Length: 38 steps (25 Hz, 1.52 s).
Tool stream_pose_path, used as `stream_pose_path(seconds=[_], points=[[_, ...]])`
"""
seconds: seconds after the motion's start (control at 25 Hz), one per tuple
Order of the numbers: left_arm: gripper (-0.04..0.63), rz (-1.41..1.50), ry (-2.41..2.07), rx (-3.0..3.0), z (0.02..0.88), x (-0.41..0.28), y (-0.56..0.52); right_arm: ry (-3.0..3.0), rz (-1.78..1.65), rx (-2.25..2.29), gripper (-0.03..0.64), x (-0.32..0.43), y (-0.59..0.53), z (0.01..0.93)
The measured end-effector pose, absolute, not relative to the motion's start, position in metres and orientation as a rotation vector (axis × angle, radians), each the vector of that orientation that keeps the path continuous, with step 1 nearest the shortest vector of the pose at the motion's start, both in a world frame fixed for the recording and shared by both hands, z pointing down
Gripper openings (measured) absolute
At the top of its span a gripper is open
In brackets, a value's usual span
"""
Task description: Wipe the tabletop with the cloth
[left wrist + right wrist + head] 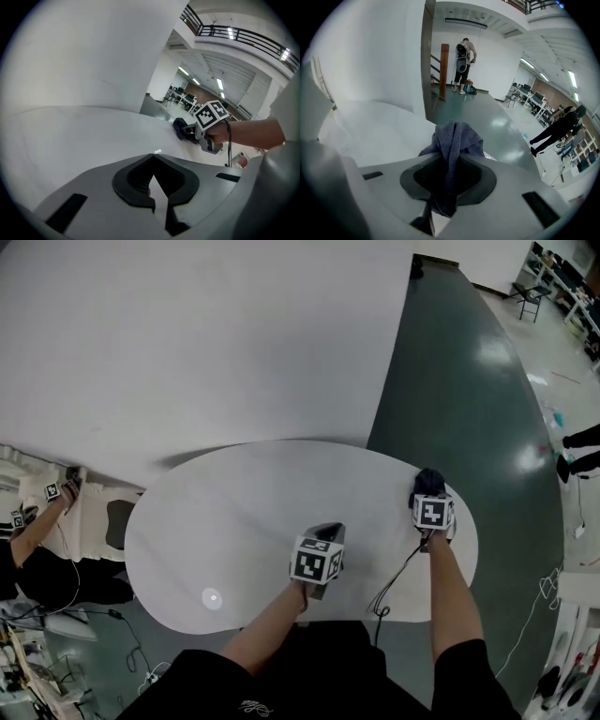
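Observation:
The white oval tabletop [234, 521] lies below me. A dark blue-grey cloth [452, 150] is pinched between the jaws of my right gripper [449, 171], bunched and sticking out past the tips. In the head view that right gripper [430, 495] presses the cloth [428, 481] on the table near its right rim. From the left gripper view I see the right gripper [190, 131] with the cloth [180, 126] across the table. My left gripper [152, 161] is shut with nothing between its jaws; in the head view the left gripper [325, 532] hangs over the table's front middle.
A white partition wall [187, 334] stands behind the table. Dark green floor [469, 390] runs to the right, with people standing at its far edge [581, 451]. A black cable [389, 582] trails from my right hand over the table's front edge. Another seated person [37, 549] is at the left.

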<state>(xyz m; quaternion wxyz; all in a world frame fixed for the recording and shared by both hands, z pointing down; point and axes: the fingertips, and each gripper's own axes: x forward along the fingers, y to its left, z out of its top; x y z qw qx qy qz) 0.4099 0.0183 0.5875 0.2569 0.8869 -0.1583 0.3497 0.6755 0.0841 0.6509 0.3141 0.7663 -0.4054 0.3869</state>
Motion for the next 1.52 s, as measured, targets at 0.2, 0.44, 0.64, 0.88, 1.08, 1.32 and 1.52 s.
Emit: stream_pose_path(seconds=[0.2, 0.44, 0.64, 0.88, 1.08, 1.32, 1.52], points=[[0.003, 0.905, -0.527, 2.370, 0.582, 0.373, -0.004, -1.152, 0.982, 1.996, 0.069, 0.639, 0.035, 0.651], [0.003, 0.874, -0.655, 2.323, 0.581, 0.320, -0.028, -1.261, 0.946, 1.936, 0.066, 0.592, -0.027, 0.646], [0.003, 0.827, -0.750, 2.260, 0.584, 0.268, -0.059, -1.438, 0.712, 1.759, 0.066, 0.523, -0.109, 0.632], [0.003, 0.795, -0.826, 2.207, 0.590, 0.214, -0.083, -1.550, 0.584, 1.547, 0.064, 0.433, -0.178, 0.637], [0.003, 0.792, -0.878, 2.174, 0.595, 0.178, -0.093, -1.578, 0.454, 1.388, 0.063, 0.389, -0.210, 0.640], [0.003, 0.777, -0.927, 2.140, 0.595, 0.139, -0.109, -1.616, 0.447, 1.371, 0.061, 0.346, -0.239, 0.637], [0.003, 0.757, -0.929, 2.136, 0.590, 0.128, -0.123, -1.666, 0.401, 1.284, 0.061, 0.308, -0.258, 0.634]])
